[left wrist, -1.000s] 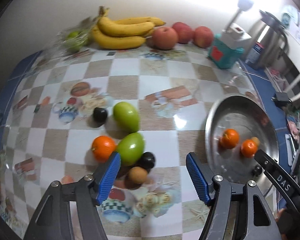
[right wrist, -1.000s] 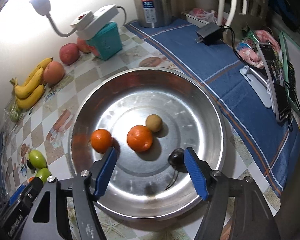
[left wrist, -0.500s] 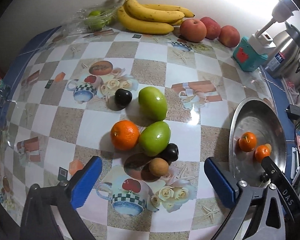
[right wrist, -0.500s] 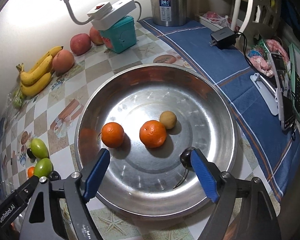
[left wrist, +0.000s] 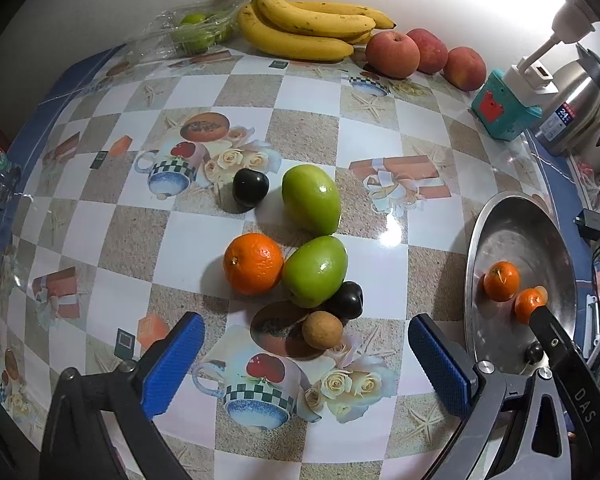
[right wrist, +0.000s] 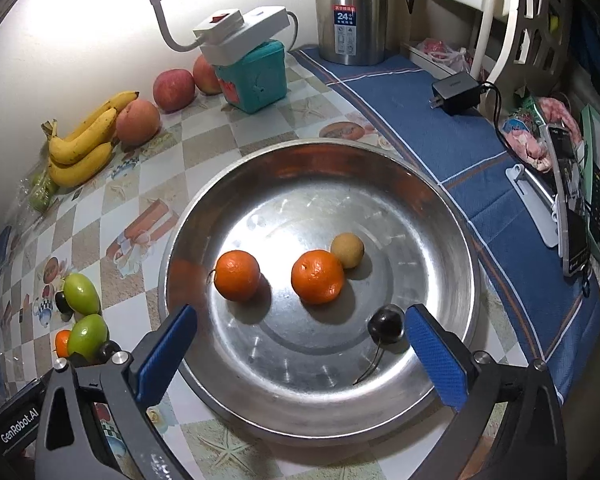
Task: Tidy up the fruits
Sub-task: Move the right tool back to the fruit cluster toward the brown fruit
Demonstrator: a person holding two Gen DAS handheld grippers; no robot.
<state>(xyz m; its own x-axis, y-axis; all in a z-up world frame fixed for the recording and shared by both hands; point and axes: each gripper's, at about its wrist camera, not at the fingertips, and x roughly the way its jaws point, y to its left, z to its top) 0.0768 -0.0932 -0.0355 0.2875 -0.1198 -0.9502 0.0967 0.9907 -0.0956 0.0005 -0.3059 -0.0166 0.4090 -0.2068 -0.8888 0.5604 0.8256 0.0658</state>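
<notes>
My left gripper [left wrist: 306,356] is open and empty, just in front of a fruit cluster on the checkered tablecloth: an orange [left wrist: 253,263], two green fruits [left wrist: 314,271] [left wrist: 311,198], two dark plums [left wrist: 346,300] [left wrist: 250,189] and a small brown longan [left wrist: 322,329]. My right gripper [right wrist: 300,346] is open and empty above the near part of the steel bowl [right wrist: 440,216]. The bowl holds two oranges [right wrist: 237,275] [right wrist: 317,277], a brown longan [right wrist: 347,250] and a dark cherry [right wrist: 386,323] beside my right finger. The bowl also shows in the left wrist view [left wrist: 476,240].
Bananas [left wrist: 308,28], three apples [left wrist: 392,54] and a bag of green fruit [left wrist: 192,32] line the back wall. A teal box [right wrist: 256,76] with a power strip, a steel kettle [right wrist: 352,12], a charger [right wrist: 456,92] and a phone [right wrist: 568,184] lie right of the bowl.
Both grippers have opened wider and pulled back from the table. The left gripper shifted left, so the fruit cluster now sits centred between its fingers. The fruits have not moved.
</notes>
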